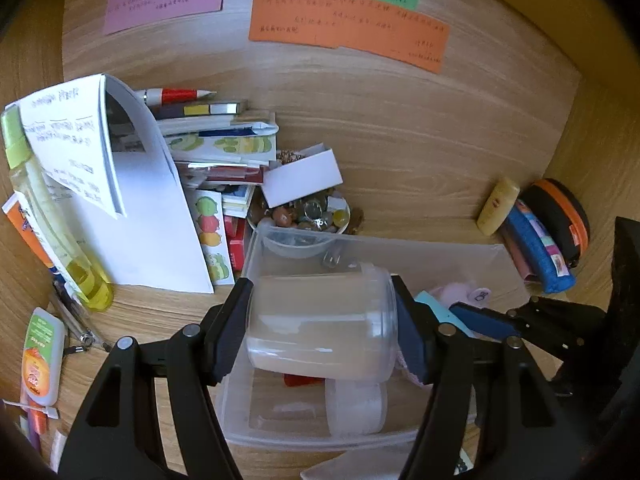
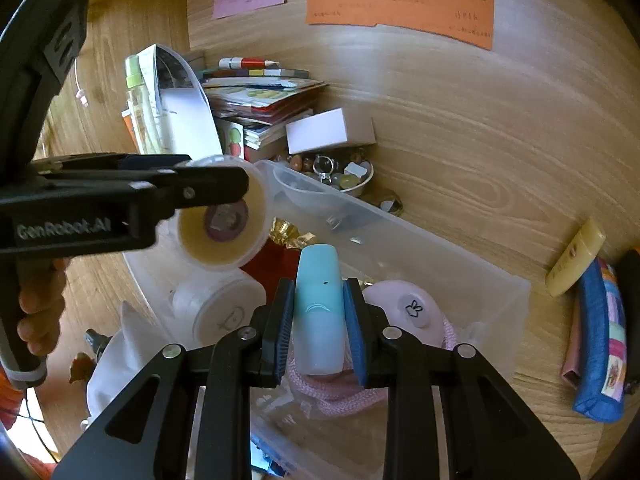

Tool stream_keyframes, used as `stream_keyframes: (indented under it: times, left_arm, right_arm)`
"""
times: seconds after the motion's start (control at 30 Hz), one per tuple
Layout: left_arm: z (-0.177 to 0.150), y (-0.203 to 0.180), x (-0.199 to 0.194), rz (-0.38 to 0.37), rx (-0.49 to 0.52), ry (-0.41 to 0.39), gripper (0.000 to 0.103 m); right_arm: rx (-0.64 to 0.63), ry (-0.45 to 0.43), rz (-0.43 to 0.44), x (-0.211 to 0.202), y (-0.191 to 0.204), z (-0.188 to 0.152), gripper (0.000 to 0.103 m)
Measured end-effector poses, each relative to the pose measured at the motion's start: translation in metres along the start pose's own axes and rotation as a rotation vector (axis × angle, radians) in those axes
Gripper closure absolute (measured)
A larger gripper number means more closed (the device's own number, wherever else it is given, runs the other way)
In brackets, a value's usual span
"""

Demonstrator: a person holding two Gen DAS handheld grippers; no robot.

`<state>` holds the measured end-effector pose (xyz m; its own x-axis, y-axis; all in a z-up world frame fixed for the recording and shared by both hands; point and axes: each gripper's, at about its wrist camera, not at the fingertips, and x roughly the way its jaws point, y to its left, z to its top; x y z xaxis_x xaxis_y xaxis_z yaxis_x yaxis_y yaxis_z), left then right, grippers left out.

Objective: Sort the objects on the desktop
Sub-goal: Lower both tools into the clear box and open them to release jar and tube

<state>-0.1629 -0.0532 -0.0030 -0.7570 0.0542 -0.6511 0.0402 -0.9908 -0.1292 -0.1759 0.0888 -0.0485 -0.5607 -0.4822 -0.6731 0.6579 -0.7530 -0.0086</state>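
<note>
Both tools are matte black with triangular cut-outs, silver round screws and blue ribbed pads. The left tool (image 2: pixel 224 190), at the frame's left, bears white "GenRobot.AI" lettering; bare fingers (image 2: pixel 34 312) grip its handle.

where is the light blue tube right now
The light blue tube is clamped between the right tongs, held over the clear plastic bin, just left of the pink round case.

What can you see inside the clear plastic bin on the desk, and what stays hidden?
Inside the clear plastic bin: a white round jar, a pink device with a pink cord, something red. The left gripper and right gripper, each holding something, cover the rest.
</note>
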Motion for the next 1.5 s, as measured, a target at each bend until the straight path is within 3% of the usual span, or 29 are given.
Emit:
stream_keyframes:
  times: [0.8, 1.13, 1.33, 1.43, 1.5]
  left_arm:
    - [0.0, -0.008, 0.025, 0.046, 0.034, 0.045, 0.037]
    - [-0.001, -0.006, 0.023, 0.053, 0.028, 0.065, 0.037]
    - [0.001, -0.009, 0.019, 0.054, 0.029, 0.066, 0.037]
    - [0.003, -0.014, 0.005, 0.078, 0.054, 0.012, 0.037]
    - [0.006, -0.018, -0.008, 0.084, 0.075, -0.023, 0.035]
  right_arm:
    - [-0.052, 0.019, -0.025, 0.009, 0.007, -0.009, 0.079]
    - [-0.09, -0.006, -0.033, 0.0, 0.015, -0.008, 0.056]
    - [-0.097, -0.029, -0.044, -0.007, 0.017, -0.005, 0.051]
    - [-0.096, -0.04, -0.05, -0.011, 0.017, -0.003, 0.042]
    - [-0.094, -0.052, -0.052, -0.015, 0.017, -0.002, 0.041]
